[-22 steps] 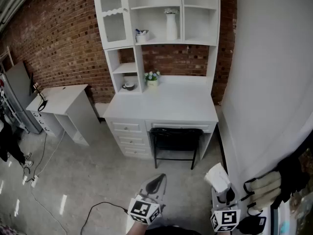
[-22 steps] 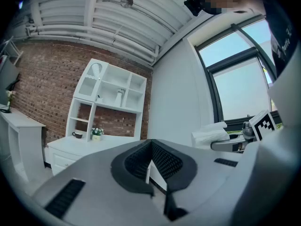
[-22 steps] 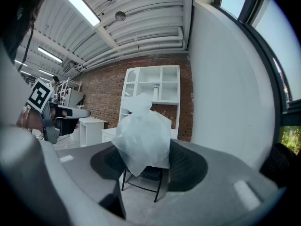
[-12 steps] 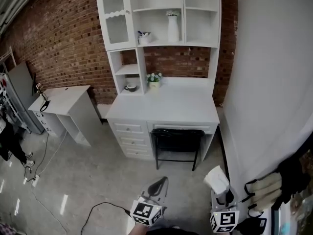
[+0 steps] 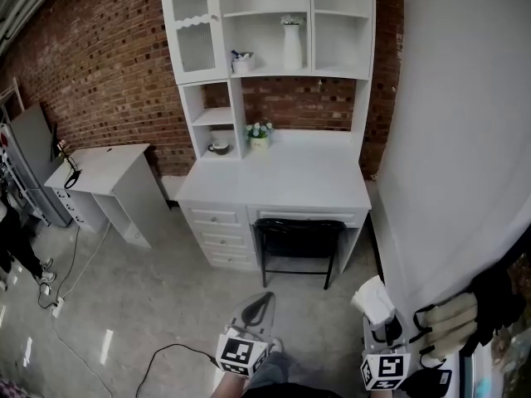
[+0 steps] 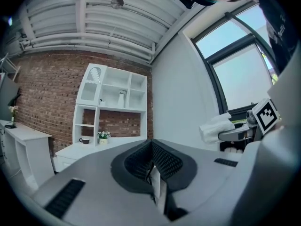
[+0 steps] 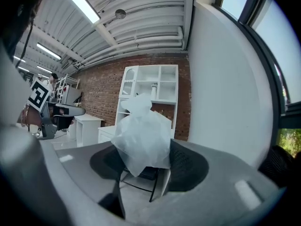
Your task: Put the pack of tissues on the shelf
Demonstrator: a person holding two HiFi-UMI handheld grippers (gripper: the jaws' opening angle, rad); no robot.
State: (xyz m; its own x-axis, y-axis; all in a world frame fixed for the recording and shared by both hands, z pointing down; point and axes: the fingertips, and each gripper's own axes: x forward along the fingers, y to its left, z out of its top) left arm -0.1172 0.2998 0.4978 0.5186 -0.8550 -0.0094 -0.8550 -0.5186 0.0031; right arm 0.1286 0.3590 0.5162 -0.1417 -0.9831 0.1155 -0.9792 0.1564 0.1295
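Here, pinched in the right gripper at five o'clock: a soft, crumpled white pack of tissues; left gripper pressed together.

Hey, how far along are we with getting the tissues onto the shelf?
Done: the pack of tissues is clamped in the right gripper. In hand: carrying it, with floor between it and the white shelf unit. Left: cross to the desk, set the pack on a shelf, release.
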